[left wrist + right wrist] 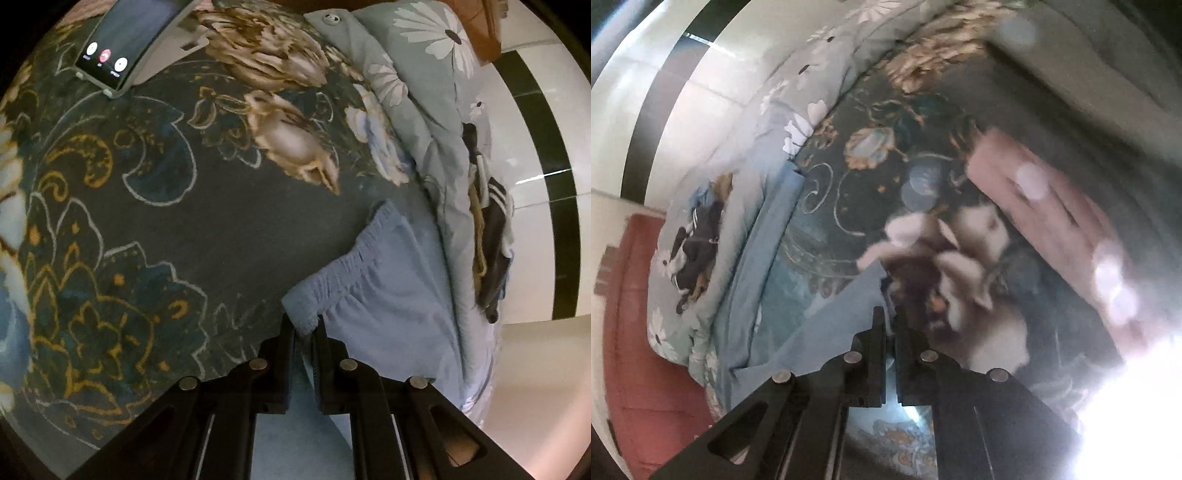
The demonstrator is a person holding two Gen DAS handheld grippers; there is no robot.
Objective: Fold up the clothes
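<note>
Light blue shorts with a gathered elastic waistband lie on a dark floral bedspread. My left gripper is shut on a corner of the waistband, and the cloth bunches between its black fingers. In the right wrist view, the same blue shorts stretch away to the left, lifted off the bedspread. My right gripper is shut on an edge of that cloth. This view is blurred.
A phone on a stand sits at the far left of the bed. A pale floral quilt with dark clothes on it lines the bed's edge. A pink folded item lies to the right. A red-brown floor lies beyond.
</note>
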